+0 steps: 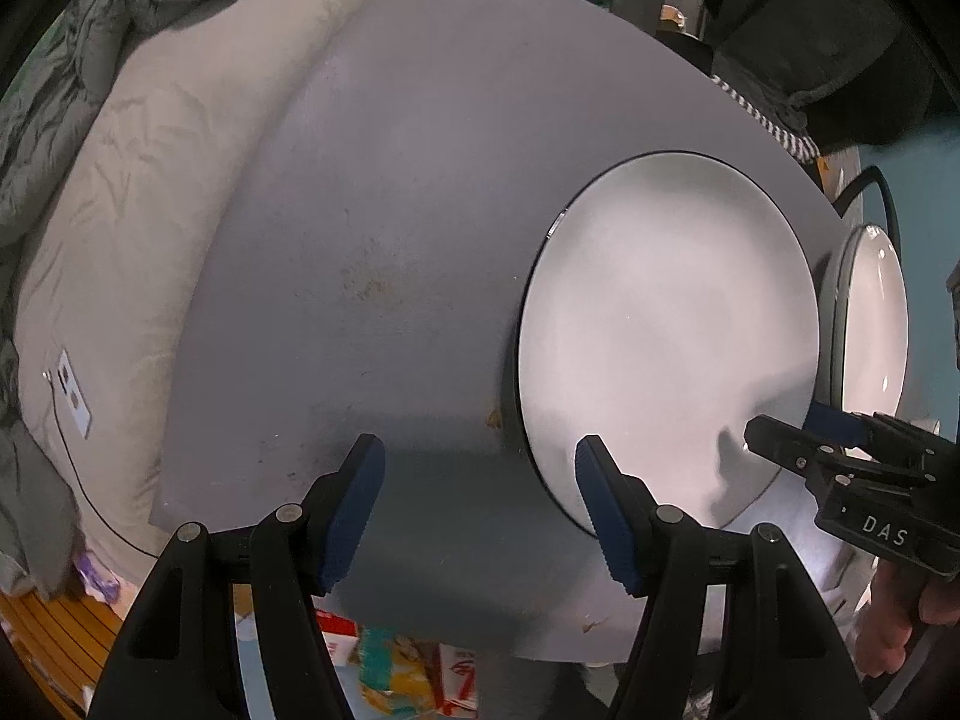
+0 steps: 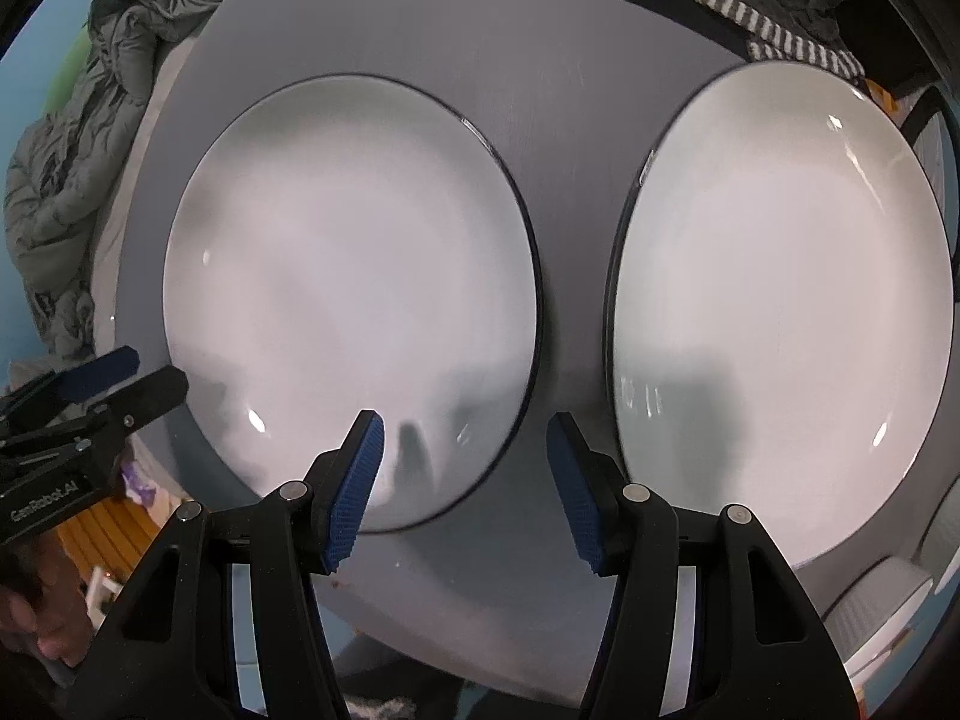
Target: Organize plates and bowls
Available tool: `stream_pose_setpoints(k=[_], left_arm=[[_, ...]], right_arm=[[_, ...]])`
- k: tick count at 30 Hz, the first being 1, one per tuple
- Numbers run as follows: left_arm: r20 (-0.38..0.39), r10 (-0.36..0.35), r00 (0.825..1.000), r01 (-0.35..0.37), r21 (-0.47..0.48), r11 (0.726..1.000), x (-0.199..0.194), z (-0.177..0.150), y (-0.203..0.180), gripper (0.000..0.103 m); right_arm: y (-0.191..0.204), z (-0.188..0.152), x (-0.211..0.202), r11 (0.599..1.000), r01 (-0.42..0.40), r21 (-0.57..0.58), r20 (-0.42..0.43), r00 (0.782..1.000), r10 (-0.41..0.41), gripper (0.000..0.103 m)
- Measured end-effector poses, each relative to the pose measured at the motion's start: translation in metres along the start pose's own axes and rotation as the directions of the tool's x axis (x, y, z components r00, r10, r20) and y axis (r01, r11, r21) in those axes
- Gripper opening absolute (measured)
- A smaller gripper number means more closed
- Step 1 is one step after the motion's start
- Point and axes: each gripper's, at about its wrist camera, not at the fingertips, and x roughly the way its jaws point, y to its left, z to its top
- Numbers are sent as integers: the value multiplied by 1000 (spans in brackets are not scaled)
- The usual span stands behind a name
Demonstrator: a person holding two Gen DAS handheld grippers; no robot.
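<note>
Right wrist view shows my right claw (image 2: 465,480) spread wide and holding nothing, hanging over the gap between two white plates on the grey worktop (image 2: 564,138). I take the left plate (image 2: 348,300) as my landmark: the right plate (image 2: 780,312) lies just beside it, apart by a strip of bare worktop, and both lie flat with thin dark rims. My left claw (image 1: 480,516) is also wide and empty, poised off the near left edge of the landmark plate, one pad overlapping its rim in the view; whether it touches I cannot tell. The step in hand, as I judge it, is stacking one plate on the other. To do it well I should bring one finger under the rim and one over it, close firmly on the edge, since a glazed plate looks slick and heavy for a rim pinch, lift it level, and set it down centred so the rims line up without clatter. Both plates look empty, with only glare and shadow on them. Beyond the right plate from the landmark, at the lower right corner, a ribbed pale vessel (image 2: 876,606), perhaps a bowl, peeks in; its contents are hidden.
</note>
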Motion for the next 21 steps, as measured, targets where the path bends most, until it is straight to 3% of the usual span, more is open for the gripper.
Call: stream_pose_setpoints(k=[21], left_arm=[[-19,-14,1000,13,-41,999,14,21,7,67]], right_arm=[[6,25,6,999,-33,24,-23,999,34,59]])
